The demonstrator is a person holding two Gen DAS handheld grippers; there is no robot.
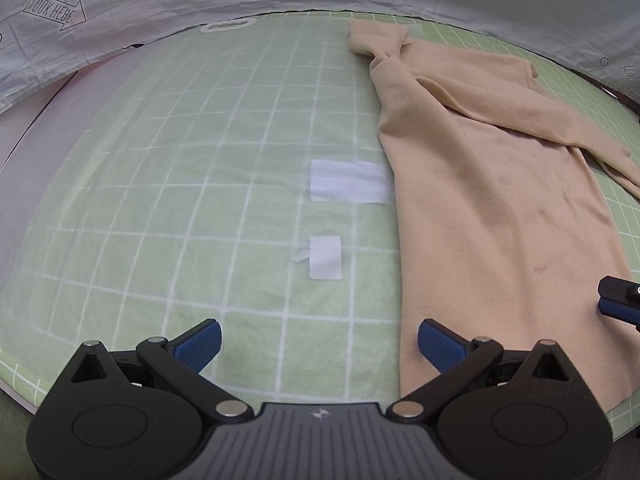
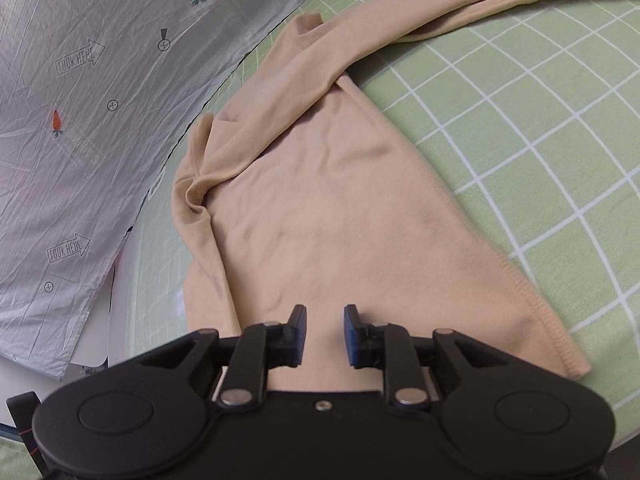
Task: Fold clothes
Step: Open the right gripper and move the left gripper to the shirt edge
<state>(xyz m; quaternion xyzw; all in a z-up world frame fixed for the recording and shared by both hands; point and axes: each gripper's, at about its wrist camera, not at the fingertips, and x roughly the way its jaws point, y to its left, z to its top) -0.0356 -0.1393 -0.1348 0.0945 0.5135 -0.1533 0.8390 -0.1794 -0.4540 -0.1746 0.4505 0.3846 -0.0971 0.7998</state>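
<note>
Beige top lies part-folded on the green grid mat; neither gripper holds anything.

Left wrist view: the left gripper (image 1: pixel 319 345) stands wide open and empty above bare mat (image 1: pixel 168 200), just beside the long folded edge of the beige top (image 1: pixel 492 216), likely placed to take that edge. Two white patches (image 1: pixel 348 181) mark the mat; ample free room lies to the left. Right wrist view: the right gripper (image 2: pixel 325 334) hovers over the garment's body with jaws narrowly parted, nothing between them. One sleeve (image 2: pixel 400 16) trails across the mat; the stitched hem (image 2: pixel 532 292) is clear and reachable.
</note>
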